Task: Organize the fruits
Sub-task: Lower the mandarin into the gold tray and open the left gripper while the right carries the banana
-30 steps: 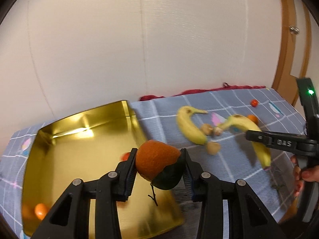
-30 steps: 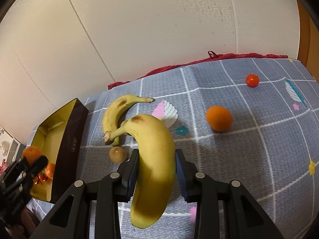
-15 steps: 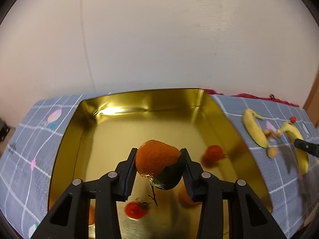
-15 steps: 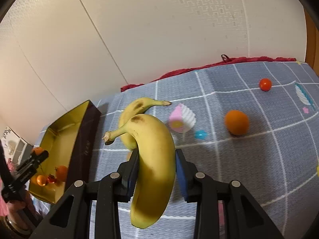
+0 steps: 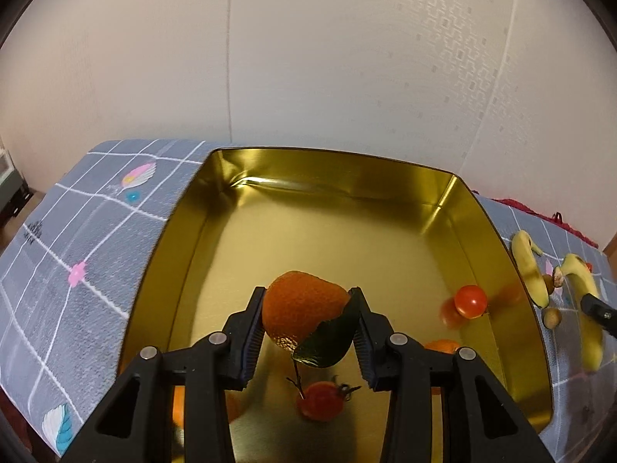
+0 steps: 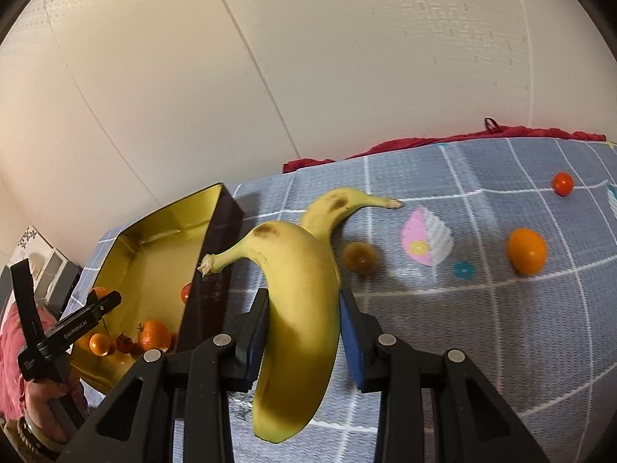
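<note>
Since a second ago, the left tongs [image 5: 306, 314] have swung from the tin's edge to above its middle, gripping the tangerine [image 5: 302, 306] by its sides over the gold tin [image 5: 482, 231], where tomatoes and small oranges already lie. Next comes lowering and releasing it onto the bare floor.

From the right wrist, the right tongs [image 6: 304, 330] clamp a banana [image 6: 299, 308] above the cloth just right of the tin; it likely follows.

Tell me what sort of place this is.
Most likely a room in a home: a surface under a grey patterned cloth against a plain wallpapered wall, with a wooden door frame at the edge and loose fruit beside a gold tin.
</note>
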Demonstrator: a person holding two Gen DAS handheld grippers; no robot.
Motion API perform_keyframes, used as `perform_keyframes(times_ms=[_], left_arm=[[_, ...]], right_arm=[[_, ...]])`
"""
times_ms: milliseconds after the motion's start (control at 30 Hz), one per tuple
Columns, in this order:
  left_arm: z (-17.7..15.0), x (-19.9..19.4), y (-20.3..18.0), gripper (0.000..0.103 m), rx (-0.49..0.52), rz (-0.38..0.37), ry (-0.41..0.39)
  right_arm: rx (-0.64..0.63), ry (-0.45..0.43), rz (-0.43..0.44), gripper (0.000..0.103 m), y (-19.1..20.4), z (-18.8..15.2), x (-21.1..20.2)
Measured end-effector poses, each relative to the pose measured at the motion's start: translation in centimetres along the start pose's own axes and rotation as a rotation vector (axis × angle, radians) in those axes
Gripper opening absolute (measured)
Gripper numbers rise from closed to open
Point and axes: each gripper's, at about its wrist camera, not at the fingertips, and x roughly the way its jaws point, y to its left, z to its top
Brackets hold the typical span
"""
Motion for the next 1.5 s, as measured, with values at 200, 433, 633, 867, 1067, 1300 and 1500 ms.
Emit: perform_keyframes(times_ms=[200,433,633,867,1067,1300,1500], left_arm=[[-0.1,0.3,0.9,0.042,0.004,0.026,0.012],[-0.4,0.8,1.6,0.042,-0.005,0.031,0.047],[-0.8,0.9,1.5,0.042,0.012,0.017,0.062],[-1.0,1.0,2.7,0.042,-0.003,0.025,0.084],[-1.2,1.4,2.2,0.042,0.018,0.026,0.107],[-1.3,1.2,1.9,0.048,0.042,0.025,0.095],[-1.6,-0.4,2.0,0.052,0.064,0.013,0.054]], right_arm=[[-0.010,0.010,0.028,0.035,1.4,0.2,0.7],[-0.049,-0.001,0.080,0.035,4.3,0.8,0.8],[-0.091,0.005,0.119,0.035,6.9,0.8,1.7],[-0.140,0.029,0.148,0.035,9.5,0.5,3.1],[-0.187,0.061,0.163,0.035,11.2,0.0,4.4],[-0.234,0.108,0.182,0.035,13.2,-0.6,6.1],[-0.260,0.140,0.164,0.035,13.5,-0.6,7.4]])
